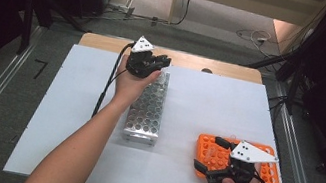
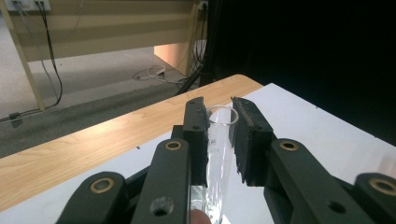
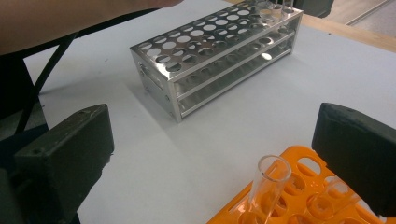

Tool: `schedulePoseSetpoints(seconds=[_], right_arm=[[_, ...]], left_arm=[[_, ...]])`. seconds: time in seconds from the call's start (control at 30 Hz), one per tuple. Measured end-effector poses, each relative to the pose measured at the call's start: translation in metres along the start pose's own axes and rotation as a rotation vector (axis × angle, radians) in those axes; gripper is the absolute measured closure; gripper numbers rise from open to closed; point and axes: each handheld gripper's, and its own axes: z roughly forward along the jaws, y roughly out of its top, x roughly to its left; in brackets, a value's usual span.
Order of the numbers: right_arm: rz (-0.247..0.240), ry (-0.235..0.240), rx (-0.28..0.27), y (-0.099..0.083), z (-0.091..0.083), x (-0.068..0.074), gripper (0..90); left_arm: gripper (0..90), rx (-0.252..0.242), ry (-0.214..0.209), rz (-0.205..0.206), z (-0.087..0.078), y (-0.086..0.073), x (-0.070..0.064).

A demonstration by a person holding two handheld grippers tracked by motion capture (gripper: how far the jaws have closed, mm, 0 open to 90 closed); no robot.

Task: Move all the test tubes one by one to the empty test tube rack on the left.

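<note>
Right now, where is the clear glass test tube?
The clear glass test tube stands upright between the left gripper jaws, over the far end of the silver metal rack.

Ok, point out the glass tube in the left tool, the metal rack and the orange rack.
glass tube [image 2: 219,144]: left gripper view, clear wall.
metal rack [image 3: 205,35]: right gripper view, perforated top plate.
orange rack [image 1: 204,143]: high view, left rim.
</note>
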Motion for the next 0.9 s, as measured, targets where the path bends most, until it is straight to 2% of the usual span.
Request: schedulePoseSetpoints(seconds=[0.2,0.4,0.63,0.9], right_arm=[[0.007,-0.001,0.002,-0.001,0.0,-0.001,0.0],[0.006,-0.004,0.001,-0.001,-0.001,-0.001,0.0],[0.004,-0.006,0.002,-0.001,-0.001,-0.001,0.0],[0.004,-0.006,-0.002,-0.001,-0.001,-0.001,0.0]], left_arm=[[75.0,0.01,0.026,0.003,0.008,-0.004,0.001],[75.0,0.022,0.043,0.031,0.011,-0.007,-0.002],[75.0,0.024,0.06,0.026,0.013,-0.012,0.0],[75.0,0.05,0.066,0.026,0.016,-0.02,0.001]])
